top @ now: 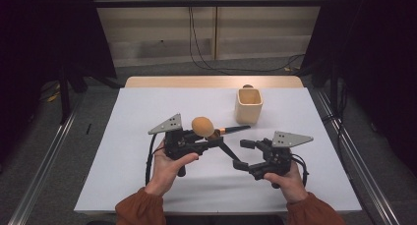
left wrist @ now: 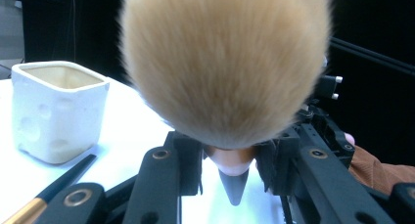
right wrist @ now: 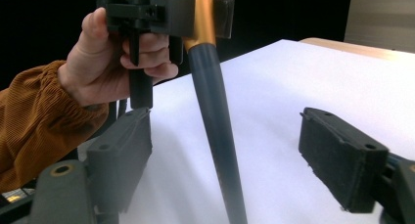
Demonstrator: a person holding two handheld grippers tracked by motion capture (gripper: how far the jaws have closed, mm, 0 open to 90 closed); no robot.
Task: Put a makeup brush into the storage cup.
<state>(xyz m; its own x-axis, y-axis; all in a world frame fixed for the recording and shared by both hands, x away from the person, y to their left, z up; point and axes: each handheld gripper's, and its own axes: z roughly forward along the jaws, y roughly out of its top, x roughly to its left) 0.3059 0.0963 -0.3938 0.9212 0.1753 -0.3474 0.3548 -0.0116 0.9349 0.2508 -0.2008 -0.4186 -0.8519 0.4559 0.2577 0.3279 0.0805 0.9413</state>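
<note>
Brush (top: 203, 126) first: a makeup brush with a big tan bristle head, clamped in the left gripper (top: 216, 136) by the orange ferrule just below the bristles, so its dark handle (right wrist: 215, 136) slopes down and to the right, off the table, toward the other hand. In the left gripper view the bristle head (left wrist: 225, 62) swells up close and blurred, with the jaws closed on the ferrule beneath it. The right gripper (top: 237, 154) sits just to the right, jaws spread wide, and in its own view the handle passes between its two pads (right wrist: 122, 150) without touching either. A second, slimmer brush (top: 235, 129) lies flat on the white table (top: 147, 185) just beyond the left gripper, its tip pointing toward the cream square cup (top: 249, 106) standing farther off and right. My read is that this is a handover or regrasp: the right gripper looks set to close on the handle, which calls for lining up squarely around the shaft before the left lets go, with the cup the likely destination. Hard to make out: what the dark bit poking up behind the cup is, and the handle's lower tip, which is cut off at the bottom of the right gripper view.
</note>
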